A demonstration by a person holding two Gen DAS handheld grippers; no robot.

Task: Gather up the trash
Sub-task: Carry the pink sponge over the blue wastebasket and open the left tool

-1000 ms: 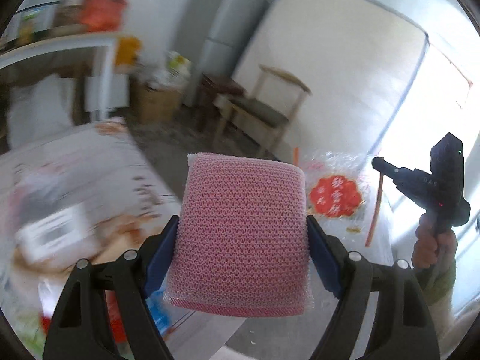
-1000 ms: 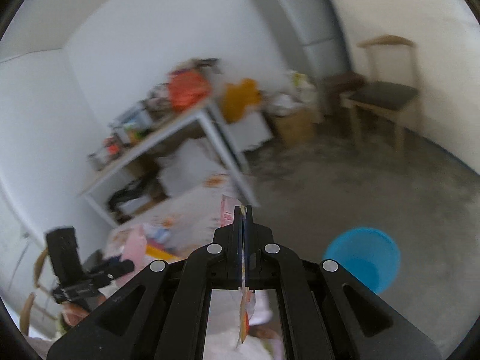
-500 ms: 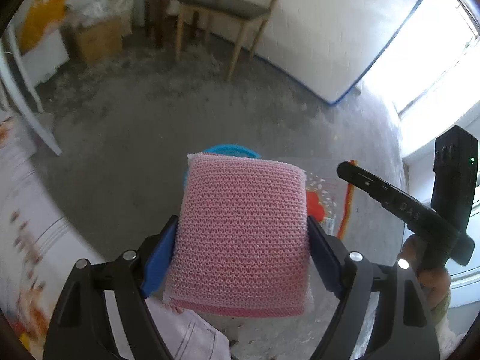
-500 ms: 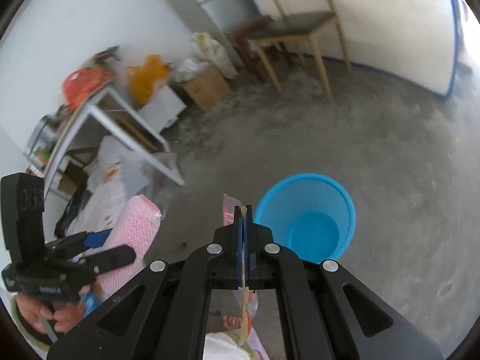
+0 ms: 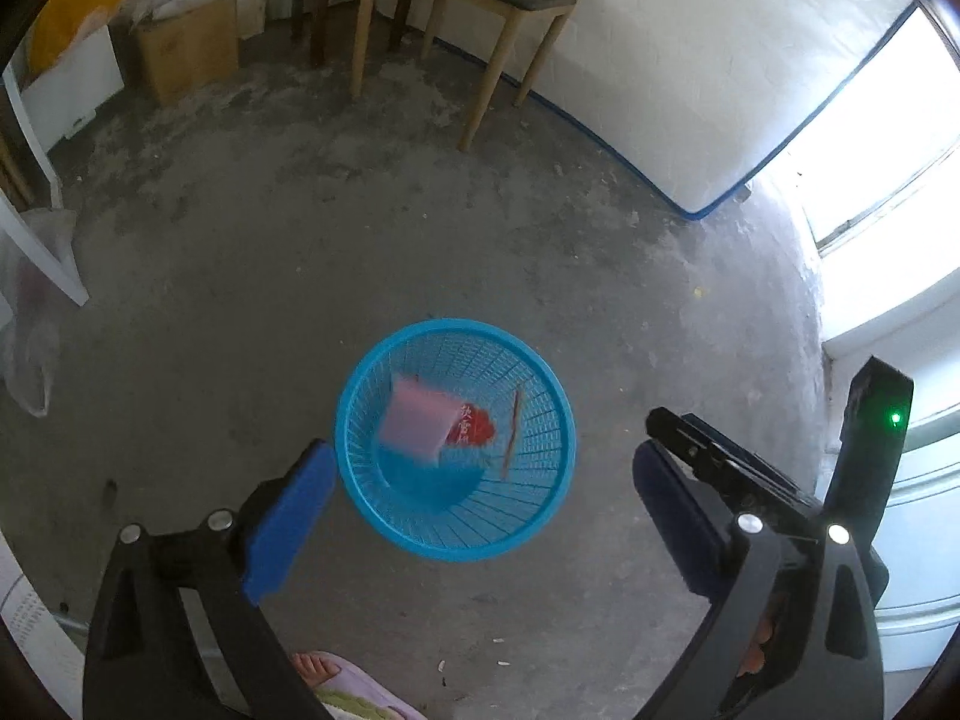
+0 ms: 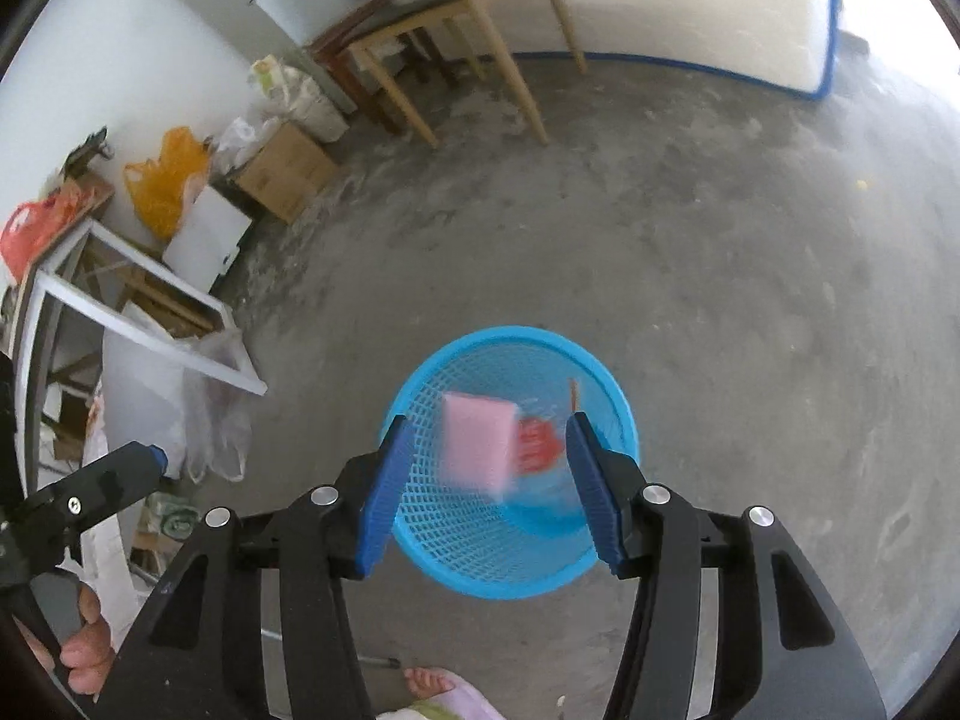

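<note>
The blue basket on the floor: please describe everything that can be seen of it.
The blue basket is round, of bright blue plastic mesh with a solid rim and base. It stands upright on the grey concrete floor, mouth open. Inside show a blurred pink sponge, a red-printed wrapper and a thin stick. Neither gripper touches it.

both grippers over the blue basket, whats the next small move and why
Probably lift both grippers away to fetch more trash. The left gripper and right gripper have just been opening and hold nothing; the pink sponge and red wrapper show blurred inside the blue basket.
</note>
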